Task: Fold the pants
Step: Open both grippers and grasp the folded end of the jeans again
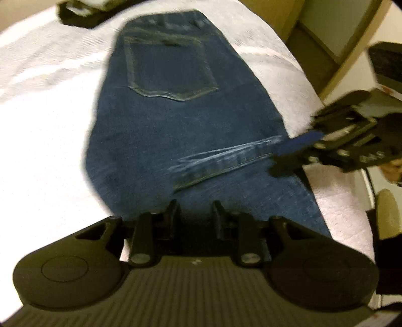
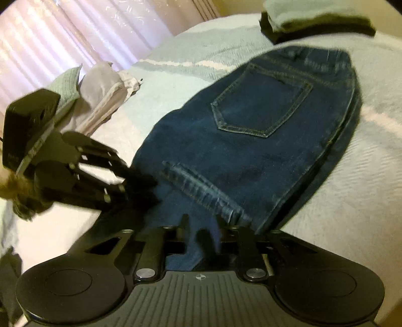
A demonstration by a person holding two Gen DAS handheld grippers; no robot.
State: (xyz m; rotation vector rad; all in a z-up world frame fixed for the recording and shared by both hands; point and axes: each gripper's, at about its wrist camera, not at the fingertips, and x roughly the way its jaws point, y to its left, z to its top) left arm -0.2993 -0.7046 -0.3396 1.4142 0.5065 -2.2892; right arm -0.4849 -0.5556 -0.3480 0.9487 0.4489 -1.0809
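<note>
Jeans (image 1: 176, 130) lie folded on the bed (image 1: 45, 125) ahead of your left tongs (image 1: 194, 211) and right tongs (image 2: 201, 226), both standing apart, gripping nothing.

Folded pants (image 1: 176, 130) lie on a bed (image 1: 45, 140), waistband at the far end, back pocket (image 1: 170, 73) facing up, the hem (image 1: 226, 161) laid across the near half. The left tongs (image 1: 196, 213) hover over the near edge; the right tongs (image 1: 289, 156) reach in from the right beside the hem. A stack of folded clothes (image 1: 80, 12) sits beyond the waistband. In the right wrist view, more garments (image 2: 100, 100) lie to the left on the bed.
</note>
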